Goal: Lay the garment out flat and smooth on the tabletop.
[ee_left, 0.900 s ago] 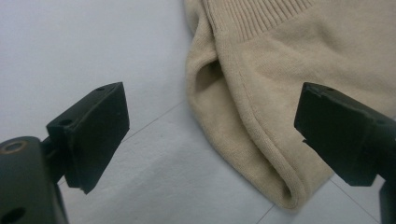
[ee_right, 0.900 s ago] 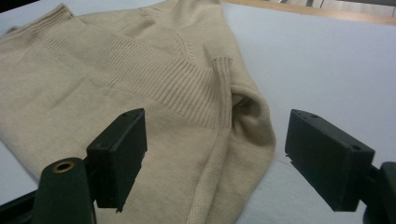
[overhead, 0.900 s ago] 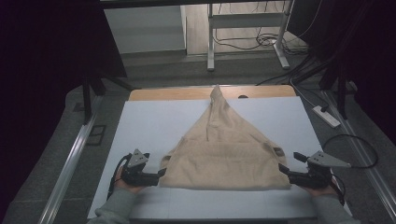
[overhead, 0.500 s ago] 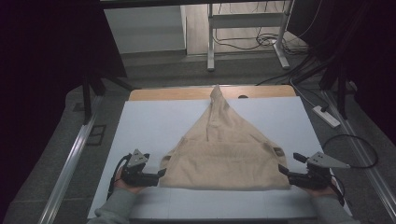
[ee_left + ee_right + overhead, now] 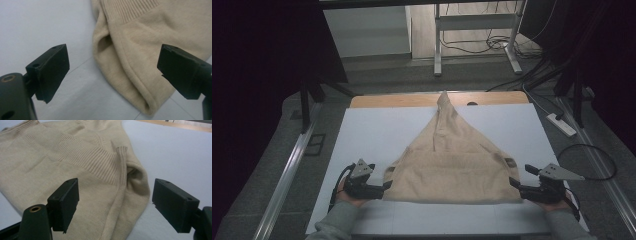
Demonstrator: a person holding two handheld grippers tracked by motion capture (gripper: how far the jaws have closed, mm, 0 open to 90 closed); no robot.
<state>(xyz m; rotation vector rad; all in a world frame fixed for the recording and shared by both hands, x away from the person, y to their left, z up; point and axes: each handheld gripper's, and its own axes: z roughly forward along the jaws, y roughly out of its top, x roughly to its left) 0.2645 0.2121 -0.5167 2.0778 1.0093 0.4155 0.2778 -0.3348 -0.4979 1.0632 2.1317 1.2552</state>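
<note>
Two grippers flank a beige sweater (image 5: 452, 160) lying on the white table (image 5: 372, 135), its folded body near the front edge and one narrow part trailing toward twelve o'clock. At about eight o'clock of the garment, the left gripper (image 5: 384, 186) has its jaws spread wide, holding nothing, the near left corner (image 5: 147, 106) lying just ahead between them. At four o'clock, the right gripper (image 5: 513, 183) is likewise agape and empty, facing the folded edge (image 5: 135, 195). Both sit level with the cloth's corners, placed, I would say, to pinch both ends together for a fold.
</note>
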